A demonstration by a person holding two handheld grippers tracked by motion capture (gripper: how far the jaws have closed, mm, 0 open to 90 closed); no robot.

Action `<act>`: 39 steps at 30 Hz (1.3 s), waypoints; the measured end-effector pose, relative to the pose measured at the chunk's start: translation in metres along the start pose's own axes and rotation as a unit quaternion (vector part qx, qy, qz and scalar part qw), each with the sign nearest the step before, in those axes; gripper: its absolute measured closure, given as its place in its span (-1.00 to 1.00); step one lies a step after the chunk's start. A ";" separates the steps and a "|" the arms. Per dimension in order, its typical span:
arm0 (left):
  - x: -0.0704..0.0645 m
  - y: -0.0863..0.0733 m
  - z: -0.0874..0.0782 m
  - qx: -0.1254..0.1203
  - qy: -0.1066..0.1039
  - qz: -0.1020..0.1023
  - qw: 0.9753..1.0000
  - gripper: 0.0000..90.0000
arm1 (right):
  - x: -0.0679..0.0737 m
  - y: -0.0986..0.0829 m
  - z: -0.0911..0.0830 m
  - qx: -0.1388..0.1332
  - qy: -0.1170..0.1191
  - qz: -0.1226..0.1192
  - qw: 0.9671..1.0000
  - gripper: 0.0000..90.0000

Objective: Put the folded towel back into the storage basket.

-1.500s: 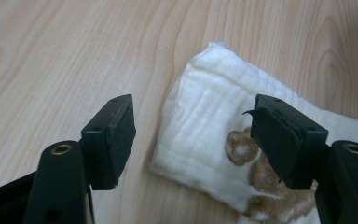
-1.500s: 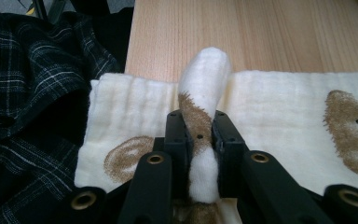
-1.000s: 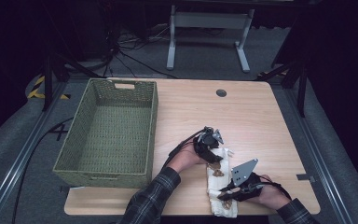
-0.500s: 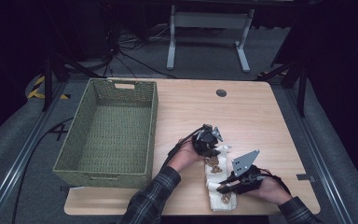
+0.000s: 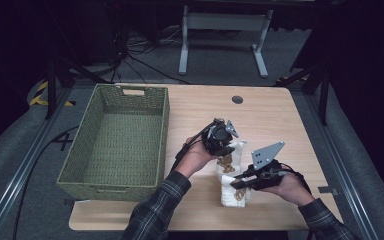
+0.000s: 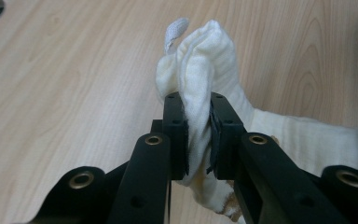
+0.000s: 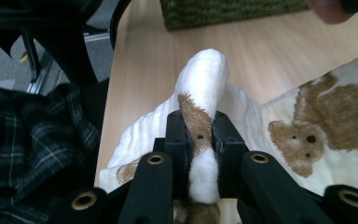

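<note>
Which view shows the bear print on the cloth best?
The right gripper view: a whole brown bear lies flat on the cloth, close up. The high view shows the cloth small, its bears mere brown specks. The left gripper view shows plain cream cloth pinched in the tool.

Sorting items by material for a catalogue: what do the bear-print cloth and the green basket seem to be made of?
Bear-print cloth: looks like soft terry or knitted cotton, matte cream with brown bears; fine ribbing shows and it bunches where each tool pinches it. Green basket: seemingly woven fibre or paper cord, matte olive; a regular weave covers the walls and floor, with a cut-out handle.
</note>
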State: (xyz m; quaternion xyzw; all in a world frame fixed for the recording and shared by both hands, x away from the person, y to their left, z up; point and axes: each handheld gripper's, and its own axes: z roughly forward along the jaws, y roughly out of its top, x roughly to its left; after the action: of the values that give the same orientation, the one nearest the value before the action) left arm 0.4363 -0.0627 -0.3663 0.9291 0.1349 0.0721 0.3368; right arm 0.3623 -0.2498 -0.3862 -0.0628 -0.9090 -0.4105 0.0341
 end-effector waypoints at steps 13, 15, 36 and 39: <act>0.015 0.013 -0.063 -0.009 0.041 0.014 0.999 0.77 | -0.015 0.058 -0.015 -0.019 -0.020 -0.021 0.999 0.78; 0.020 0.012 -0.073 -0.013 0.046 0.017 0.999 0.77 | -0.018 0.066 -0.014 -0.021 -0.024 -0.023 0.999 0.78; 0.076 -0.039 -0.165 -0.040 0.059 0.027 0.997 0.77 | -0.035 0.175 0.032 -0.045 -0.020 -0.038 0.998 0.77; 0.081 -0.052 -0.175 -0.047 0.065 0.025 0.996 0.77 | -0.036 0.187 0.043 -0.050 -0.017 -0.039 0.998 0.77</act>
State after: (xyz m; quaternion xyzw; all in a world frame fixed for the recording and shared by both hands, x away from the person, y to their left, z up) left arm 0.4640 0.1061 -0.2628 0.9088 0.1295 0.1471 0.3682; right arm 0.4242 -0.0983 -0.2797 -0.0357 -0.8894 -0.4557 -0.0010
